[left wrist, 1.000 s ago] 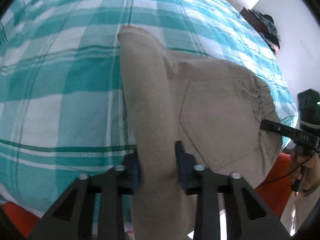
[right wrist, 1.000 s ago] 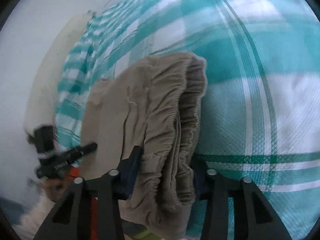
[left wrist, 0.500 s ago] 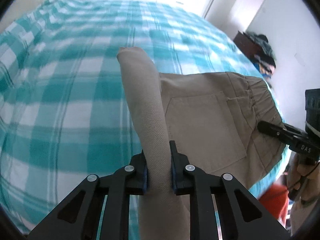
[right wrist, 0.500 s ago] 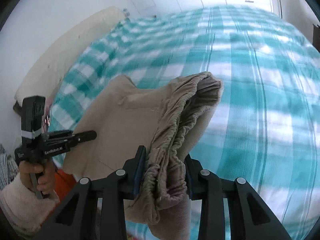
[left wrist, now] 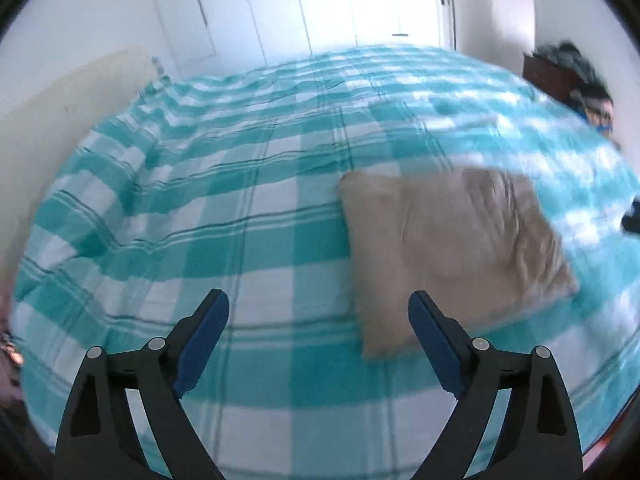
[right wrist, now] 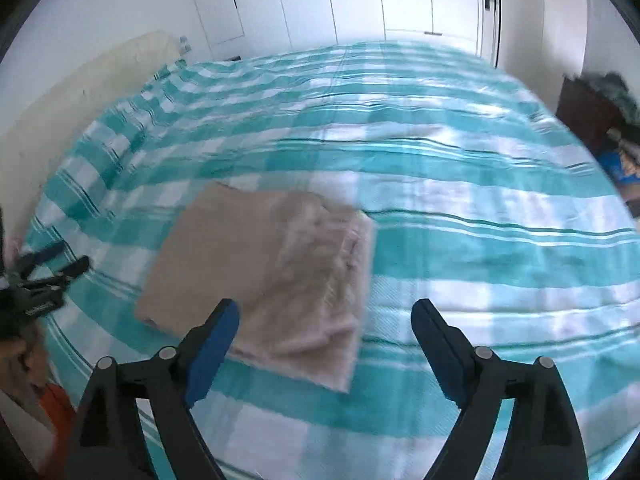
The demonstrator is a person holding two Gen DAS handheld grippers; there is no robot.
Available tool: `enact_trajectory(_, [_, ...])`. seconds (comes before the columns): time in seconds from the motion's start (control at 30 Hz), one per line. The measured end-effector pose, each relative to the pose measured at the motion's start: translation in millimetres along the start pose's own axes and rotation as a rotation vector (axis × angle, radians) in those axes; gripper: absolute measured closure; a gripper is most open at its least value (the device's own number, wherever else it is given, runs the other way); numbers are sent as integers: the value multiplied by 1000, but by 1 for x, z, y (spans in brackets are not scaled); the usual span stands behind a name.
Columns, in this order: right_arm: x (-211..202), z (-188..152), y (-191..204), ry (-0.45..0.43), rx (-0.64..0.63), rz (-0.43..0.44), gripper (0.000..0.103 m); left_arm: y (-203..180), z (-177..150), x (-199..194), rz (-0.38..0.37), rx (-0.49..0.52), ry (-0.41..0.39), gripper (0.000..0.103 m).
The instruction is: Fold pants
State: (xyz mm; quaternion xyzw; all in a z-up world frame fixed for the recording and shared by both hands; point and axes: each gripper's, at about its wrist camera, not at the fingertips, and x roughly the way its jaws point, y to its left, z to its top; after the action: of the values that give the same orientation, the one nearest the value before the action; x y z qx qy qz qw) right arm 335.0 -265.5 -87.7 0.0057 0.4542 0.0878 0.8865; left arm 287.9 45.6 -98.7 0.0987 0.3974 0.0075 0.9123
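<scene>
Beige folded pants [left wrist: 452, 252] lie flat as a compact rectangular bundle on the teal-and-white checked bedspread [left wrist: 200, 208], near the bed's near edge. In the left wrist view the left gripper [left wrist: 318, 304] hangs above the bed with both blue-padded fingers [left wrist: 204, 332] spread wide, nothing between them; pants sit ahead and to the right, their near-left corner close to the right finger in the picture, contact not clear. In the right wrist view the right gripper [right wrist: 324, 312] is likewise spread wide and grasping nothing; pants [right wrist: 260, 276] lie ahead and left, the left finger [right wrist: 212, 344] overlapping the bundle's near edge in the picture, the gathered waistband side toward the right of the bundle. Left gripper also shows at the far left of the right wrist view, blurred, held in a hand [right wrist: 20, 356] off the bed's edge. Cream headboard [right wrist: 80, 92] along the left, white wardrobe doors [right wrist: 360, 0] behind the bed, dark furniture with clutter [right wrist: 600, 120] at right. Both frames motion-blurred.
</scene>
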Motion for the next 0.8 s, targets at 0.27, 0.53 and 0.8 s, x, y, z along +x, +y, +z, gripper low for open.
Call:
enact_trajectory(0.27, [-59, -74, 11, -50, 36, 10, 9, -10, -51, -91, -10, -48, -85, 2])
enact_trajectory(0.53, [-103, -122, 50, -2, 6, 53, 0, -7, -84, -130, 3, -34, 29, 2])
enact_trajectory(0.8, [-167, -140, 83, 3, -73, 51, 0, -5, -102, -191, 16, -29, 50, 2])
